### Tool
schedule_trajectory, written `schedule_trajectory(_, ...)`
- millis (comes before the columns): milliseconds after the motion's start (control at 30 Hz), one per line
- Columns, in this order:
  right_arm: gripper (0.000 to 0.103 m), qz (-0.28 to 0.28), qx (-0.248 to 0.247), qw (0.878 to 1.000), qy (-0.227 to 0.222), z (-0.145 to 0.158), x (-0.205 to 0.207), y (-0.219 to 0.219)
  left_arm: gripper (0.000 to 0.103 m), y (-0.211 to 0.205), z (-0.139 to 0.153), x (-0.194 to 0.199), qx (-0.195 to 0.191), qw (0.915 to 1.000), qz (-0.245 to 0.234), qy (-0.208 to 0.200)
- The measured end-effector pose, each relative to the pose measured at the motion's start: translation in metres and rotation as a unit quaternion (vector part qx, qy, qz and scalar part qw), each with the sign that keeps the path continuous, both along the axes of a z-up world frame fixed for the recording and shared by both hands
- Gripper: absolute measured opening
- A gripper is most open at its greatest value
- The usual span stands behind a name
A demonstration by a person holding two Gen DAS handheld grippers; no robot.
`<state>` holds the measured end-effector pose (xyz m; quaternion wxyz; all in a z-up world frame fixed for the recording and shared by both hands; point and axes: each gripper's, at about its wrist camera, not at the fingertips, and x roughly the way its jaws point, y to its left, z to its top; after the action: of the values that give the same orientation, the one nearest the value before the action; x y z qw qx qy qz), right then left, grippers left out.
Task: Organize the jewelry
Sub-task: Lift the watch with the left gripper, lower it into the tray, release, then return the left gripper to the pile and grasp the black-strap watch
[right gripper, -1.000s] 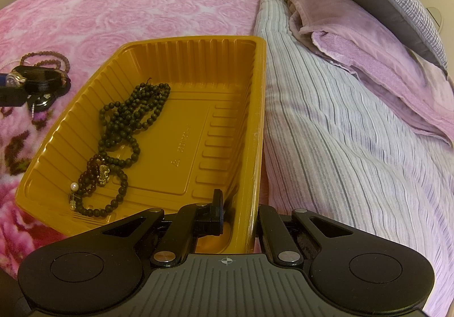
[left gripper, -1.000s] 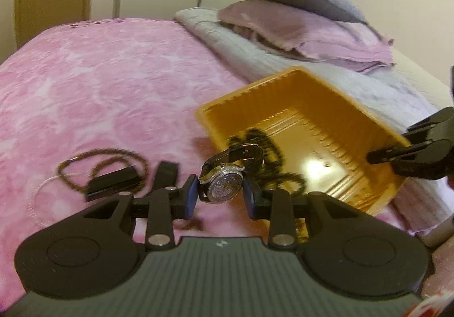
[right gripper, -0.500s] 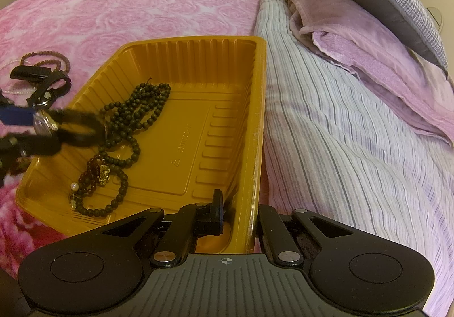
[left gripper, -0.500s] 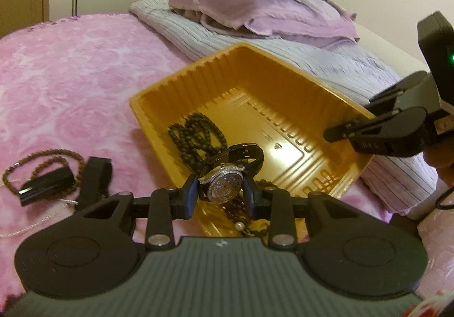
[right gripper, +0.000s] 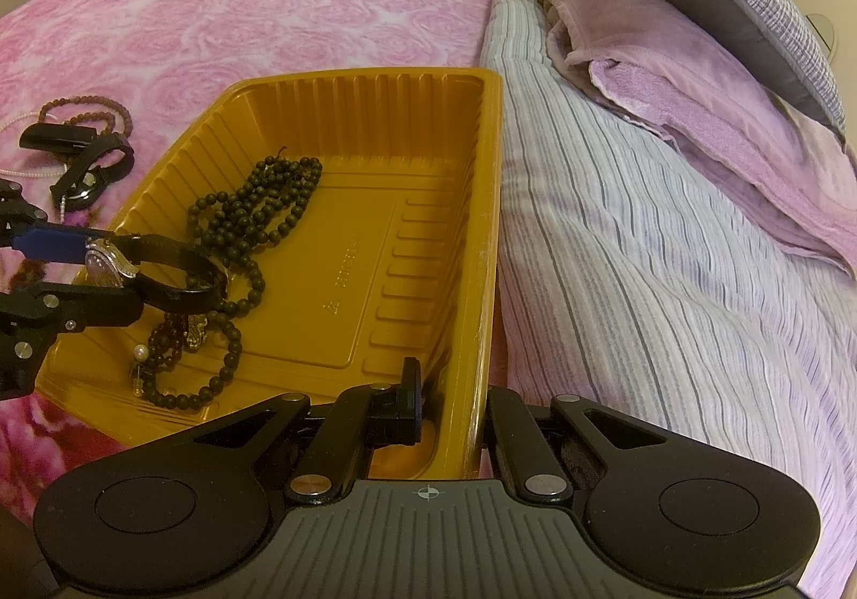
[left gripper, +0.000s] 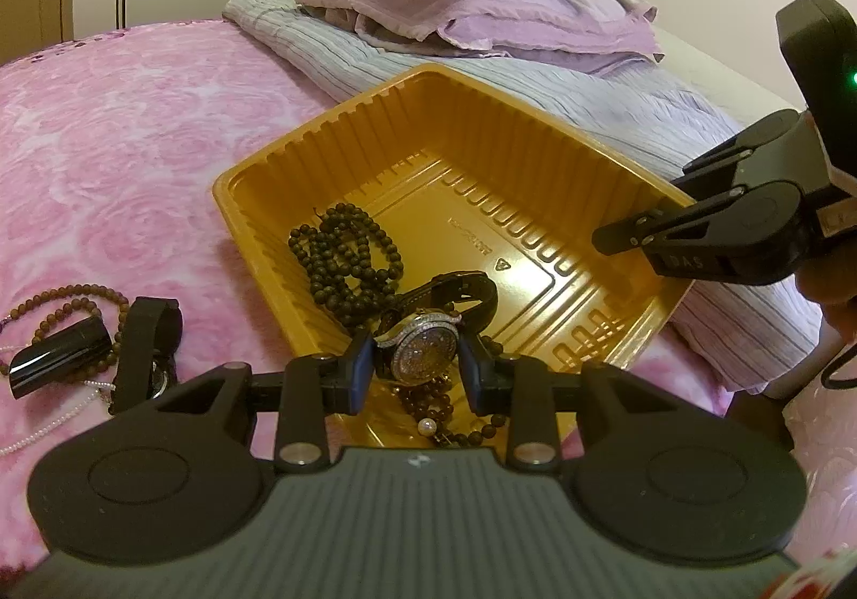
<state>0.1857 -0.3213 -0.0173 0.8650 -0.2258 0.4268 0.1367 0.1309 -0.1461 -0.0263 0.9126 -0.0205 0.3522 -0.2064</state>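
Observation:
My left gripper (left gripper: 415, 366) is shut on a jewelled watch (left gripper: 426, 350) with a black strap and holds it above the near corner of the orange tray (left gripper: 514, 159). The watch (right gripper: 115, 264) and left gripper (right gripper: 80, 272) also show in the right wrist view, over the tray's left wall. Dark bead necklaces (left gripper: 343, 256) lie inside the tray. My right gripper (right gripper: 452, 406) is shut on the tray's near rim (right gripper: 485, 277), one finger inside, one outside. It shows in the left wrist view (left gripper: 648, 229) at the tray's right corner.
On the pink blanket (left gripper: 107, 143) left of the tray lie a brown bead necklace (left gripper: 59, 299), a black bangle (left gripper: 53, 360), a second black watch (left gripper: 147, 347) and a thin pearl chain (left gripper: 48, 430). A striped quilt (right gripper: 669, 251) and pillows (right gripper: 712, 79) lie to the right.
My left gripper has carried the watch from beside the tray to over its near corner. The right gripper has stayed clamped on the tray rim.

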Motion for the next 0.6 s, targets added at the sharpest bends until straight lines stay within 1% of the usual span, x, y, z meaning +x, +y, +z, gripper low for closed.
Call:
schedule_trajectory(200, 0.006, 0.0, 0.0, 1.0, 0.0, 0.0, 0.0, 0.0, 0.03, -0.001, 0.0, -0.001, -0.001, 1.0, -0.002, -0.002)
schedule_trajectory(367, 0.006, 0.002, -0.002, 1.0, 0.001, 0.0, -0.001, 0.002, 0.032, -0.003, 0.005, -0.004, 0.006, 0.9996, -0.011, -0.025)
schedule_trajectory(500, 0.006, 0.0, -0.001, 1.0, 0.001, -0.001, -0.001, 0.002, 0.032, 0.007, 0.007, -0.01, 0.004, 0.9994, -0.004, -0.034)
schedule_trajectory(600, 0.006, 0.001, -0.001, 1.0, 0.001, 0.0, -0.001, 0.001, 0.032, 0.02, 0.007, -0.016, 0.004, 0.9993, 0.011, -0.036)
